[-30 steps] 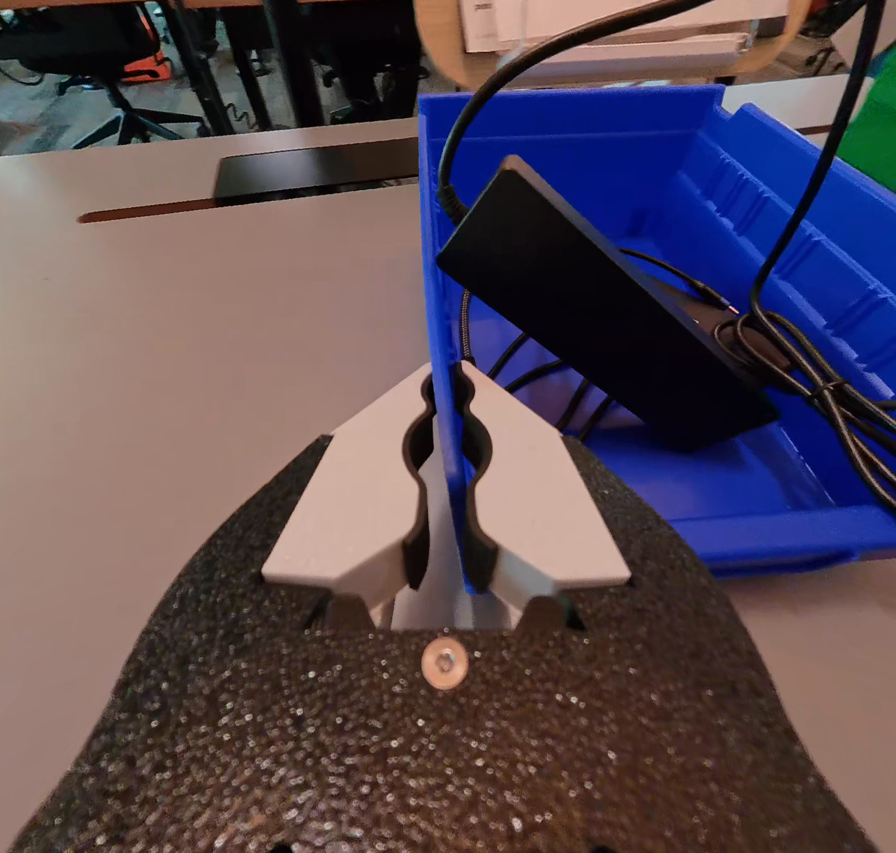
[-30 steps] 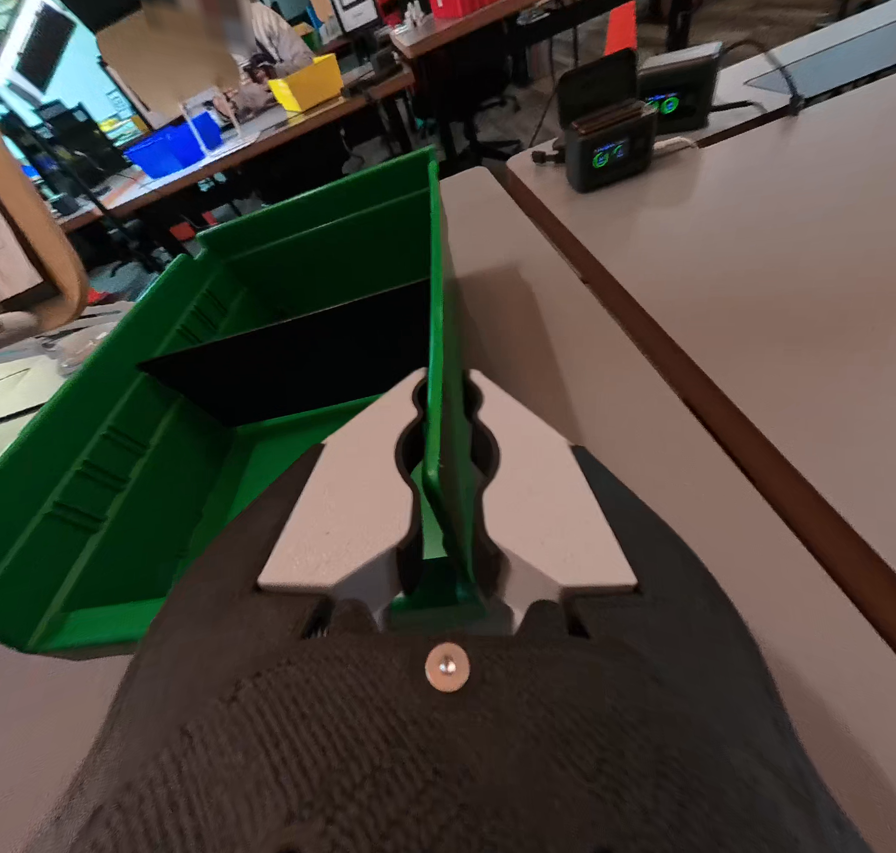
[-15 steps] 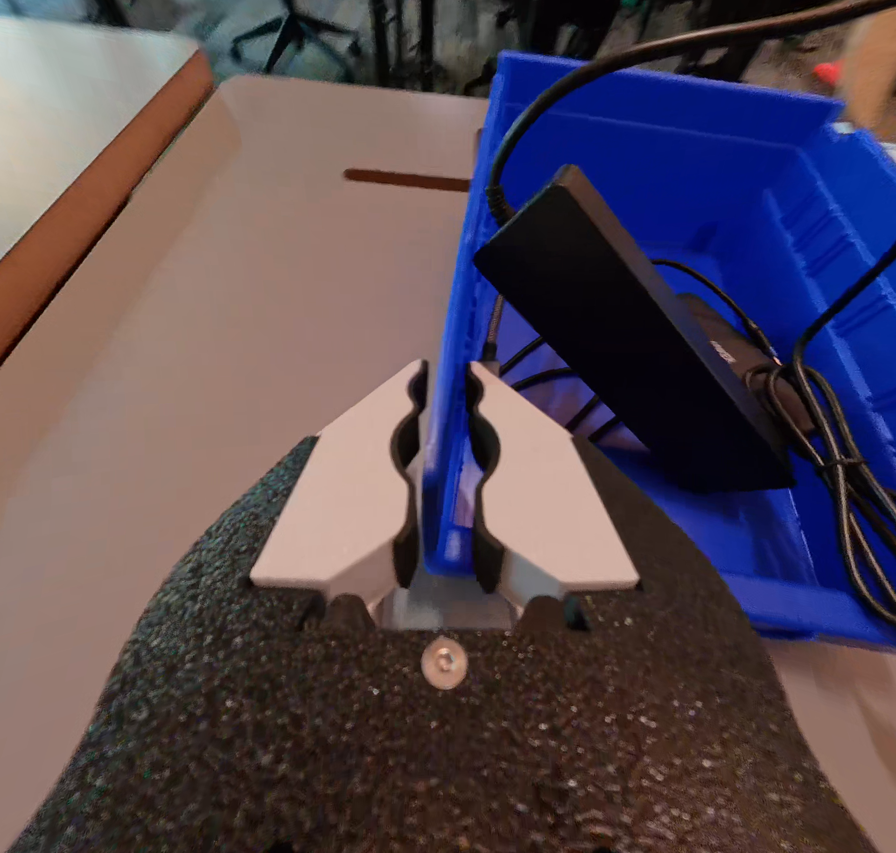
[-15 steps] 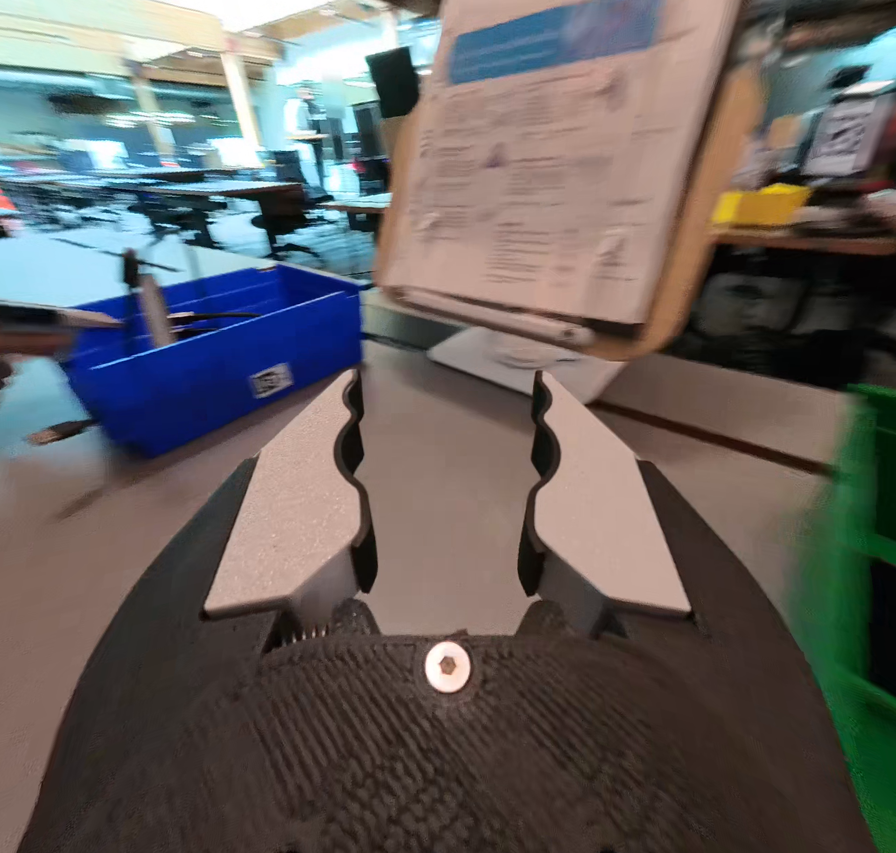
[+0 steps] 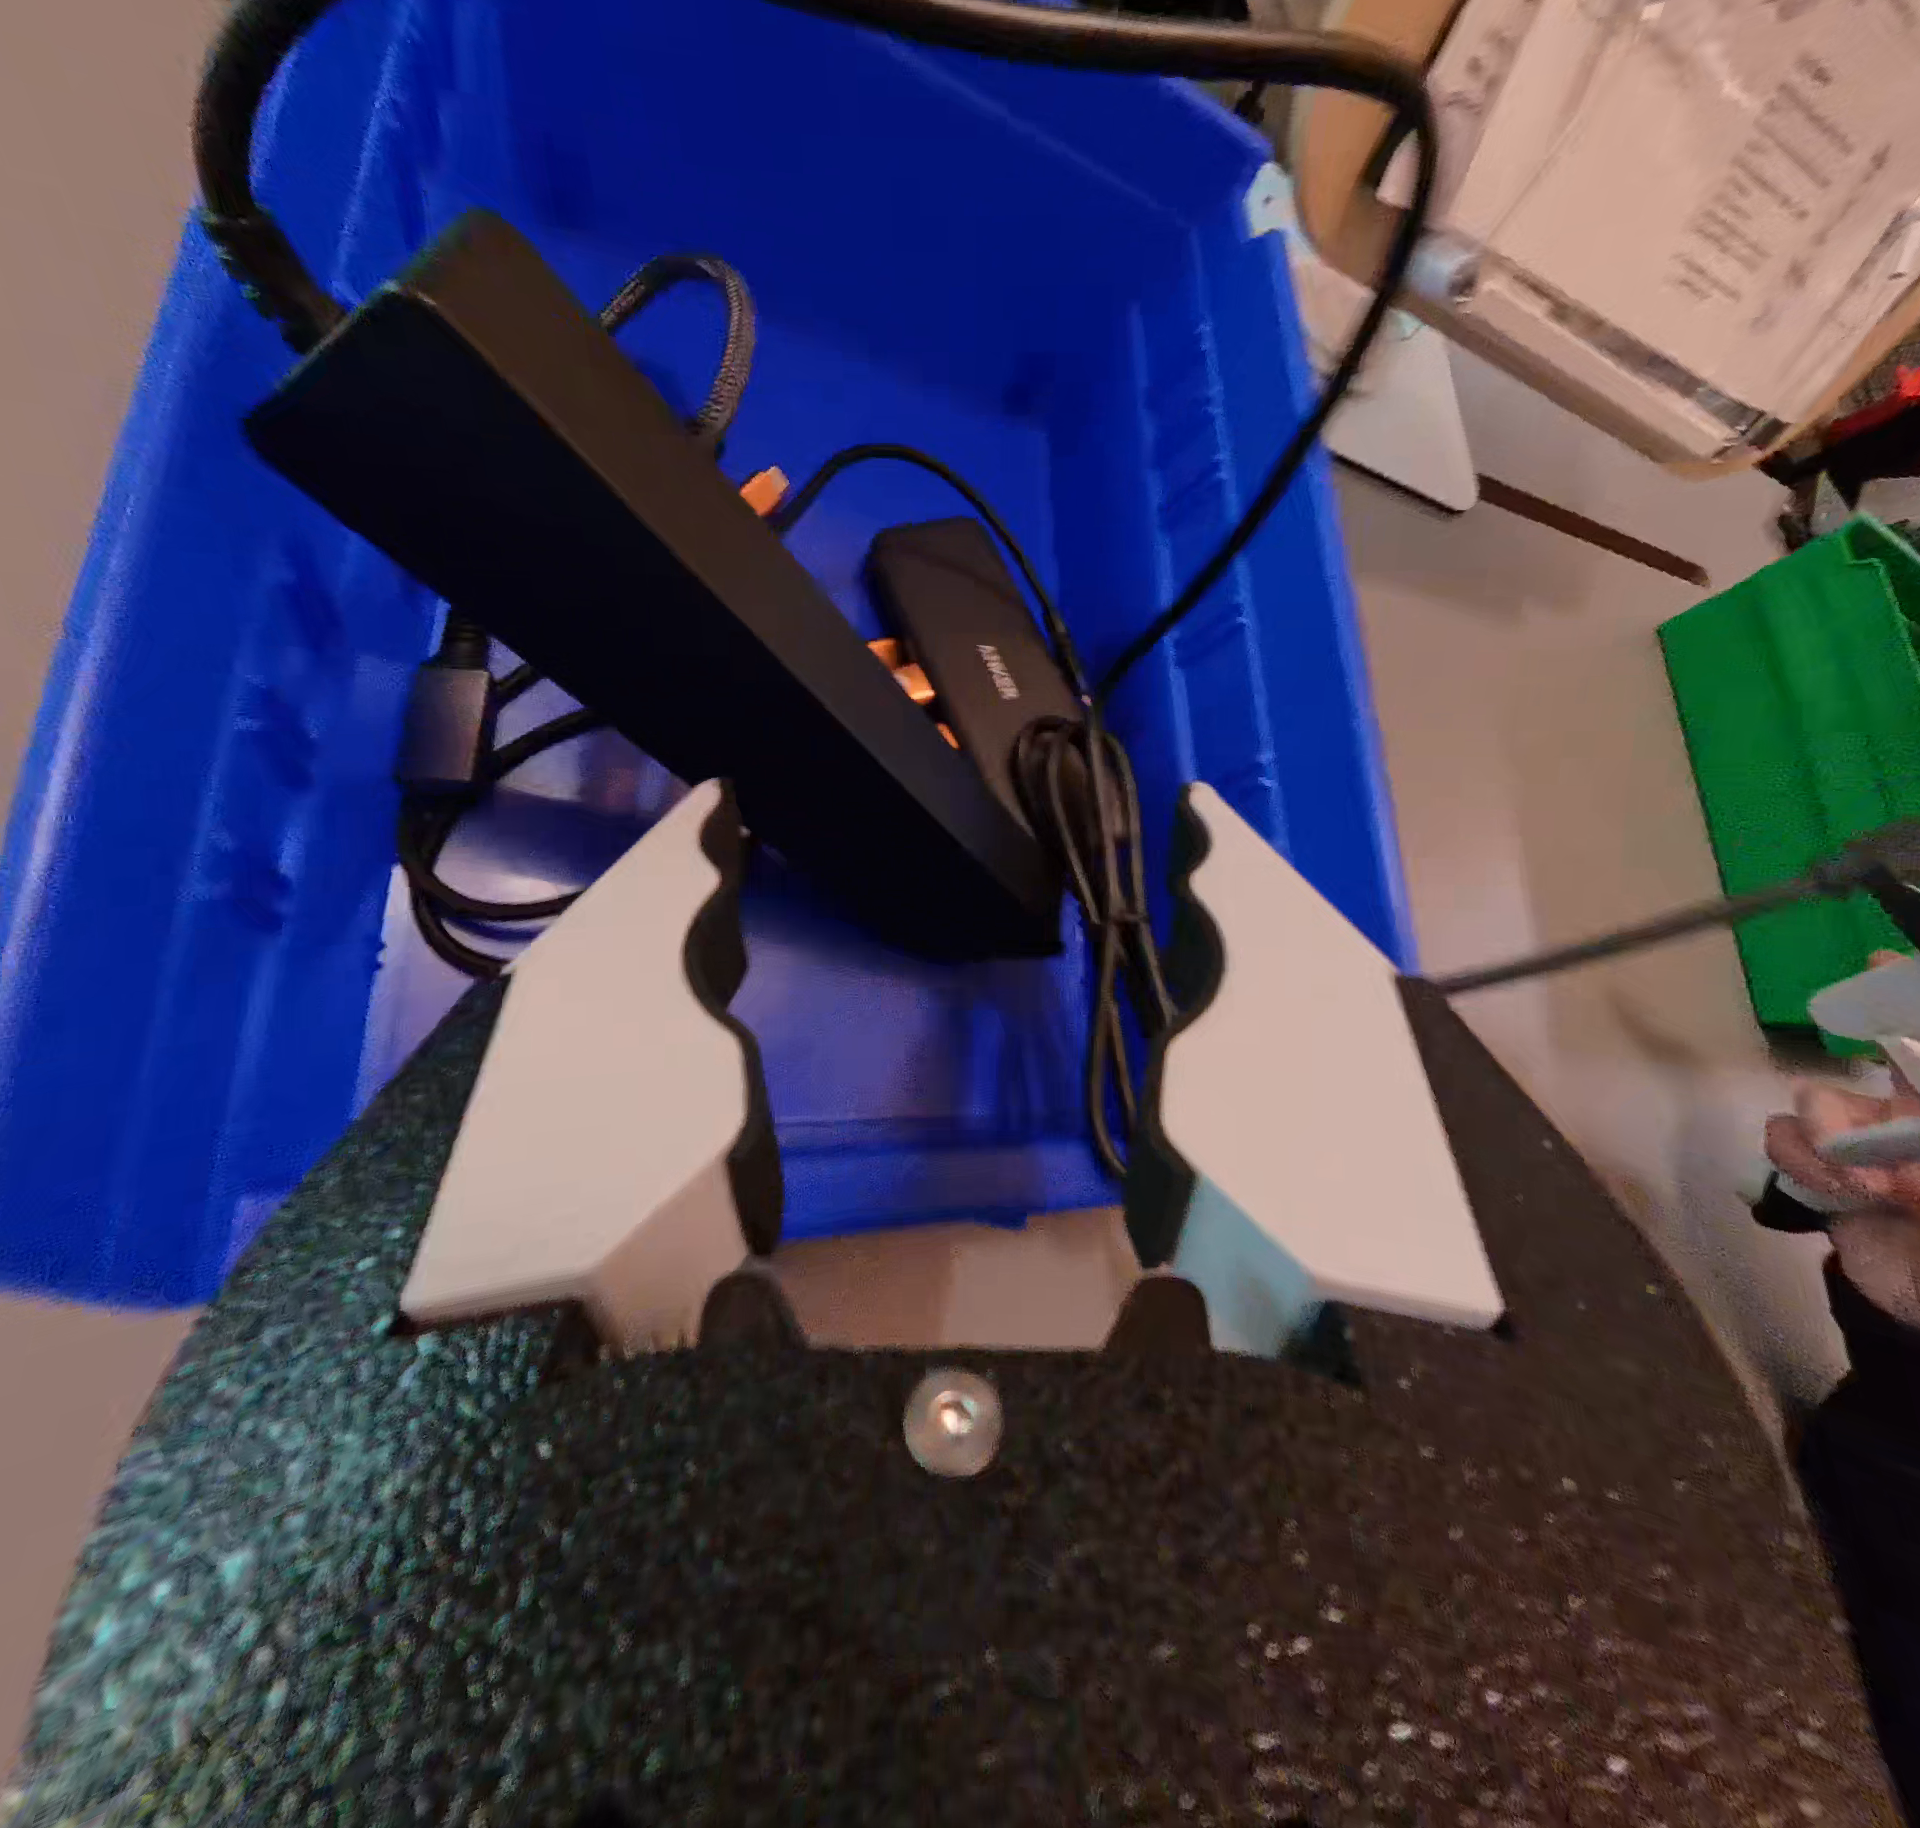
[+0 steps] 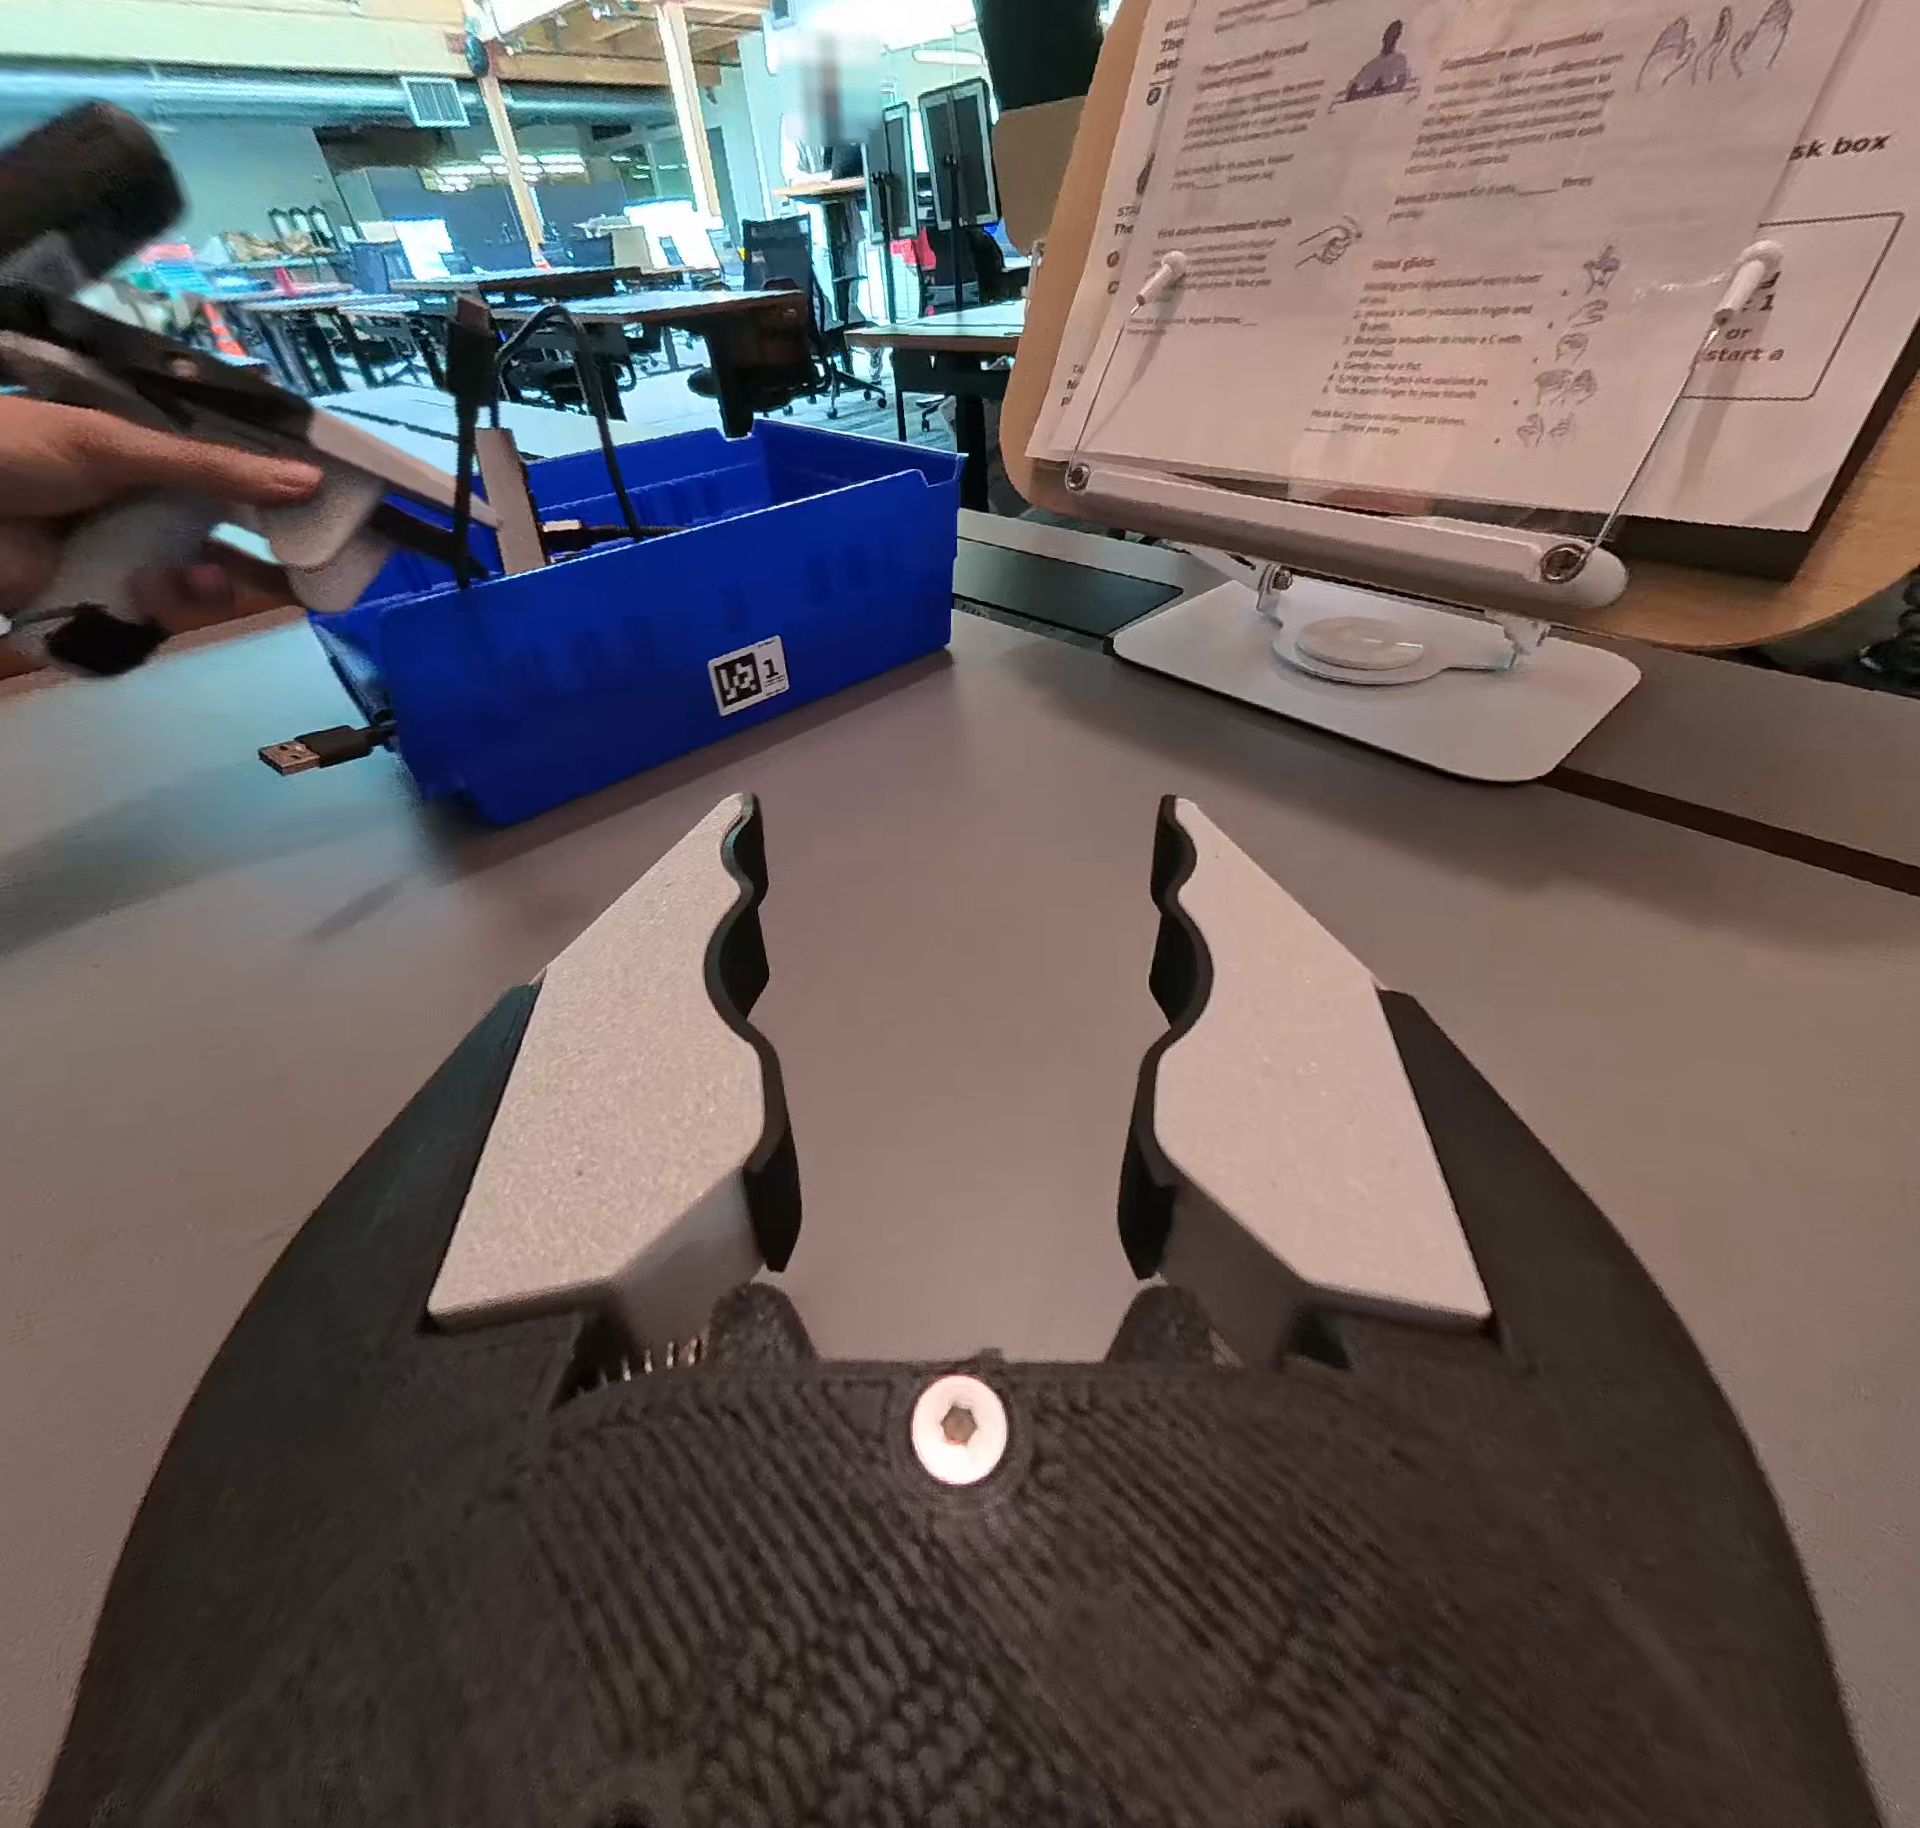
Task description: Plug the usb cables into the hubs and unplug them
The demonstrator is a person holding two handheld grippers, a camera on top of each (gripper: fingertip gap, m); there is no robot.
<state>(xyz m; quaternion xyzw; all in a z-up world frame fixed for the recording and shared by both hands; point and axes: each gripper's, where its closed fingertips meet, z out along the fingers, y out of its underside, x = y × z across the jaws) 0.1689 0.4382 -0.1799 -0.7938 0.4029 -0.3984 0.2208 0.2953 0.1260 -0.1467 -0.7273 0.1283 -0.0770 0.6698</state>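
A blue bin (image 5: 935,251) holds a long black hub (image 5: 623,573) leaning against its left wall, a smaller black hub (image 5: 966,635) and several black cables (image 5: 1112,905). My left gripper (image 5: 956,812) is open and empty, above the bin's near end, its fingertips close to the long hub's lower end. In the right wrist view the blue bin (image 6: 665,625) sits at the far left, with a USB plug (image 6: 312,752) lying on the table beside it. The left gripper (image 6: 312,490) shows over that bin. My right gripper (image 6: 956,822) is open and empty above the grey table (image 6: 956,999).
A green bin (image 5: 1808,802) stands to the right of the blue one. A paper stand (image 6: 1455,324) with a white base (image 6: 1382,687) stands at the back right. A thick black cable (image 5: 831,2) arches over the blue bin. A hand (image 5: 1849,1155) shows at the right edge.
My left gripper let go of the blue bin's wall, opened and moved over the bin's inside. My right gripper let go of the green bin earlier, swung left and stays open.
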